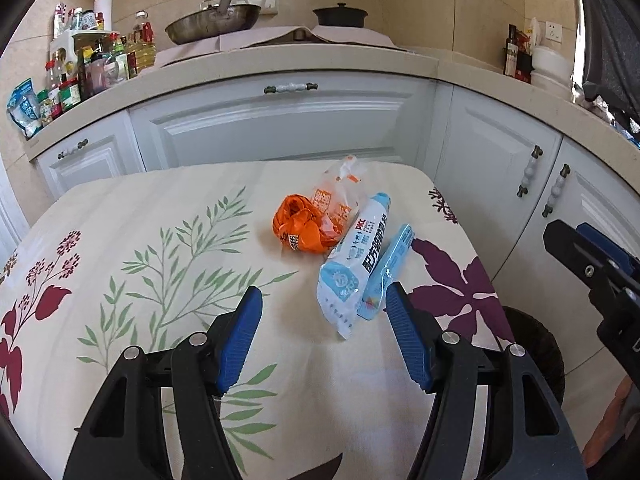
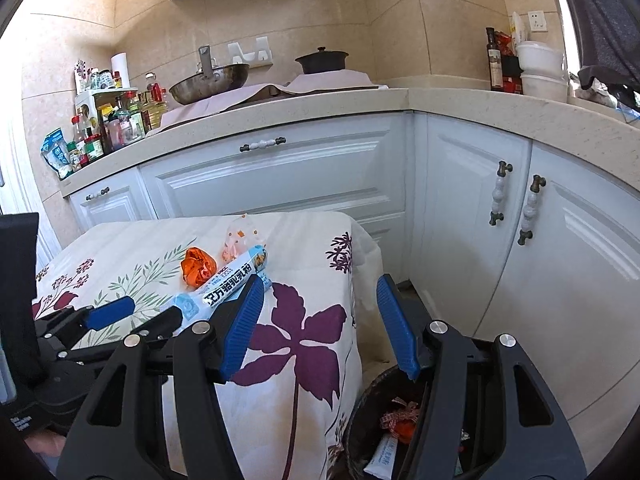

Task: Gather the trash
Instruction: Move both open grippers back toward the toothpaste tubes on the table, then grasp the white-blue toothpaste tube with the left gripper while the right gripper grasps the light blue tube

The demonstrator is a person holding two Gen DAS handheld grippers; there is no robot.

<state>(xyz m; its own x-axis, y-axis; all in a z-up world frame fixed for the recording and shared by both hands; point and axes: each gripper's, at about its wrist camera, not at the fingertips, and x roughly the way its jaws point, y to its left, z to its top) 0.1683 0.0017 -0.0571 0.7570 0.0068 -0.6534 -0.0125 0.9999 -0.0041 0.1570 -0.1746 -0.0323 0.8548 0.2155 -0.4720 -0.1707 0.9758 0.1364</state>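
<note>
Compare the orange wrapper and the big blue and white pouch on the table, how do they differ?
The orange wrapper is crumpled into a ball; the pouch lies long and fairly flat. The wrapper is the smaller, the pouch clearly longer. The wrapper is orange; the pouch is blue and white with dark print. Both lie on the floral tablecloth, ungripped.

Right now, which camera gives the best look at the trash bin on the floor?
The right wrist view. It looks down into the dark bin beside the cloth-covered table, showing wrappers already inside. The left wrist view catches only part of its dark rim past the table's right edge, nothing of the contents.
</note>
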